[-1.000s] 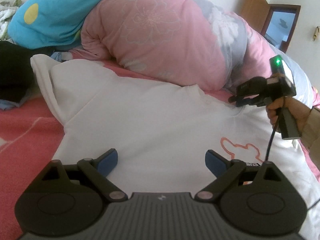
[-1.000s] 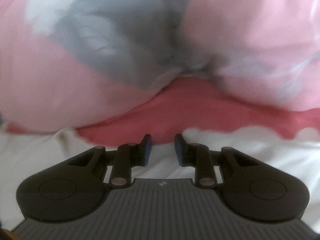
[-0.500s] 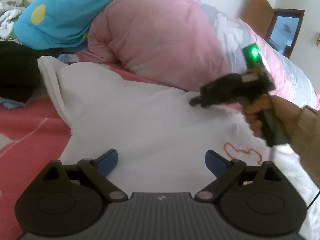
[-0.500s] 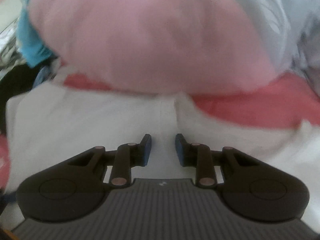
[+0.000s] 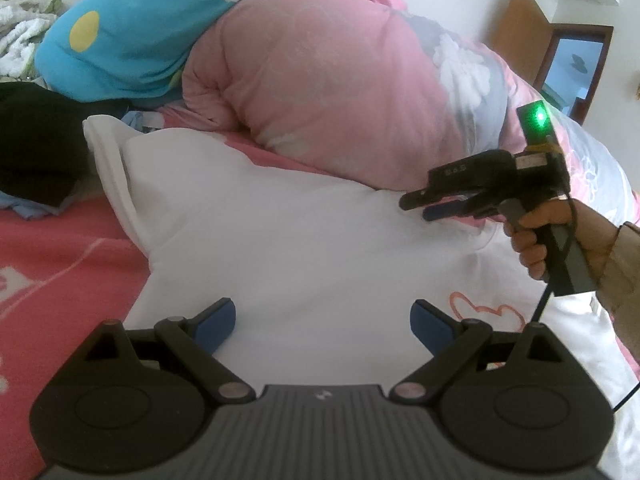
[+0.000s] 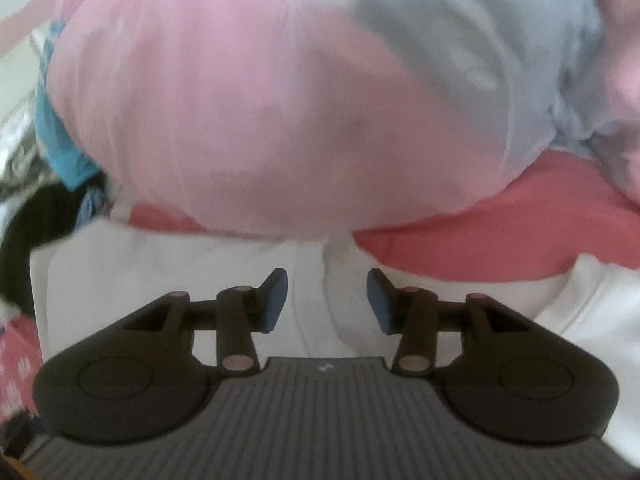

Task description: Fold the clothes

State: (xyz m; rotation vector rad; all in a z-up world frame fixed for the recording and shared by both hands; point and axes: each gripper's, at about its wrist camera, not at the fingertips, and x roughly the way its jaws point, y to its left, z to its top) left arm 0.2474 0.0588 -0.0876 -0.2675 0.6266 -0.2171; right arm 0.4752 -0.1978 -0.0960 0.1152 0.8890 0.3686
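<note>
Nearest, my left fingers (image 5: 322, 320) stand wide apart over the near part of the white cotton T-shirt with an orange outline print (image 5: 304, 248), holding nothing. The shirt lies spread on the red bed sheet (image 5: 60, 256). Farther on, my right fingers (image 6: 327, 300) have just been opening to about half width above the shirt's far edge; cloth lies below them, none gripped. Judgement: light, limp, wrinkle-prone fabric; take hold at an edge or seam. Beyond lies the pink quilted duvet (image 5: 328, 92).
</note>
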